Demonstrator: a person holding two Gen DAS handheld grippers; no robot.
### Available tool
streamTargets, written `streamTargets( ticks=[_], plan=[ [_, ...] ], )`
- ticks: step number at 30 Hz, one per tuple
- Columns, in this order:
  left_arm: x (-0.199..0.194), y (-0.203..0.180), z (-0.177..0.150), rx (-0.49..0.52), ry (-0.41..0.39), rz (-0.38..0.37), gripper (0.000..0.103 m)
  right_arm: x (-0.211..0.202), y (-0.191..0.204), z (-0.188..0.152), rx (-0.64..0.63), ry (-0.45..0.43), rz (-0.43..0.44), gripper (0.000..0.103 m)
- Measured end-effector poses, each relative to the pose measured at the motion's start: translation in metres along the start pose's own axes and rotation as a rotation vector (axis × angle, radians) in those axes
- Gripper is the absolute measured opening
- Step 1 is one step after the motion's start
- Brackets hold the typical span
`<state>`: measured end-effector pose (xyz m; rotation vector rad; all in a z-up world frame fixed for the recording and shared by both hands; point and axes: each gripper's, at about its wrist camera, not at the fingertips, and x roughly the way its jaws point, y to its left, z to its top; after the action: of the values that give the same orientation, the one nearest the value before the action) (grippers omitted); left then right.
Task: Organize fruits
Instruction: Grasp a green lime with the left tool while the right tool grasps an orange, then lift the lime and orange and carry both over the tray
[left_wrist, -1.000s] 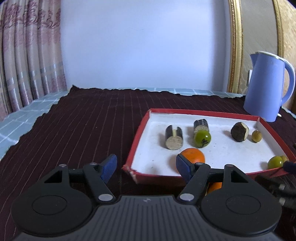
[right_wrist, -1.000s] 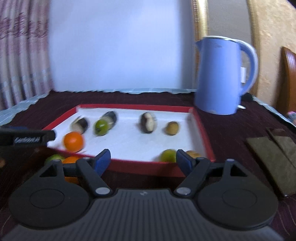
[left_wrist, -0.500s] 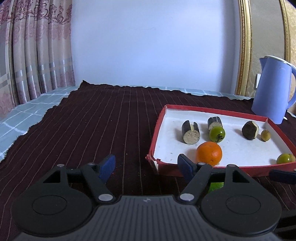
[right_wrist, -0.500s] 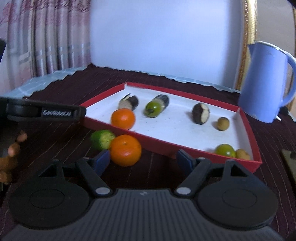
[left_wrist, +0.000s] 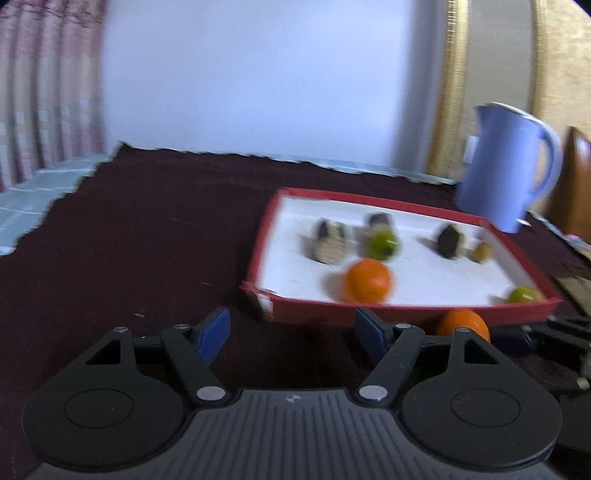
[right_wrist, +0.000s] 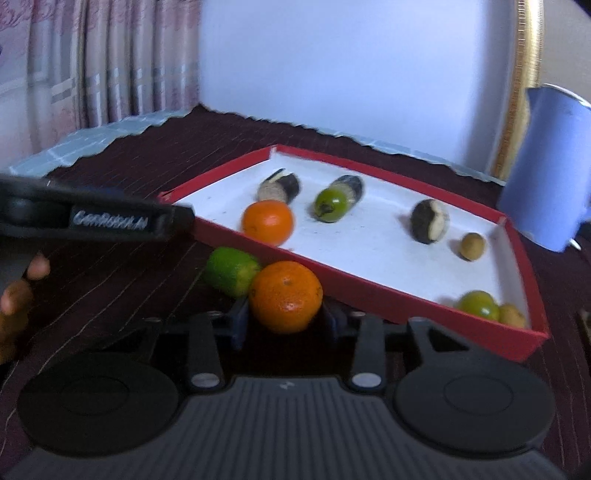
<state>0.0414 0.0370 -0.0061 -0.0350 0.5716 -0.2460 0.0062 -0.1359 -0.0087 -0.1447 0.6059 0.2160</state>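
The right gripper (right_wrist: 285, 320) has just been closing and now pinches an orange (right_wrist: 286, 295) on the dark cloth (right_wrist: 122, 284), just outside the near wall of the red tray (right_wrist: 373, 291), with a green fruit (right_wrist: 232, 271) touching the orange's far left side. The left gripper (left_wrist: 293, 334) hangs with its jaws wide apart over bare cloth, holding nothing. Inside the tray lie a second orange (right_wrist: 267, 222), three dark cut pieces, two green fruits and two small brownish ones, and a blue kettle (left_wrist: 511, 173) stands behind.
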Motion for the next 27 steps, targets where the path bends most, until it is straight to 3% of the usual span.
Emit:
streamTargets(
  ticks=[3, 7, 13, 14, 15, 17, 18, 27],
  plan=[
    [-0.003, -0.012, -0.003, 0.043, 0.009, -0.068, 0.074, -0.012, -0.01, -0.005, 0.022, -0.018, -0.056, 0.038],
    [0.0, -0.037, -0.009, 0.129, -0.002, -0.044, 0.074, -0.02, -0.028, -0.012, 0.056, -0.025, -0.113, 0.038],
    [0.017, -0.062, -0.013, 0.204, 0.049, -0.018, 0.073, -0.02, -0.046, -0.016, 0.136, -0.028, -0.097, 0.038],
    [0.022, -0.063, -0.013, 0.206, 0.067, -0.01, 0.069, -0.02, -0.045, -0.016, 0.134, -0.028, -0.097, 0.038],
    [0.027, -0.063, -0.012, 0.203, 0.087, -0.011, 0.052, -0.02, -0.045, -0.016, 0.131, -0.028, -0.097, 0.038],
    [0.028, -0.06, -0.01, 0.174, 0.098, -0.024, 0.038, -0.019, -0.043, -0.017, 0.127, -0.029, -0.101, 0.038],
    [0.028, -0.059, -0.009, 0.167, 0.101, -0.025, 0.026, -0.02, -0.043, -0.016, 0.128, -0.03, -0.103, 0.038],
    [0.022, -0.06, -0.011, 0.162, 0.094, -0.016, 0.026, -0.021, -0.037, -0.016, 0.12, -0.037, -0.11, 0.038]
  ],
)
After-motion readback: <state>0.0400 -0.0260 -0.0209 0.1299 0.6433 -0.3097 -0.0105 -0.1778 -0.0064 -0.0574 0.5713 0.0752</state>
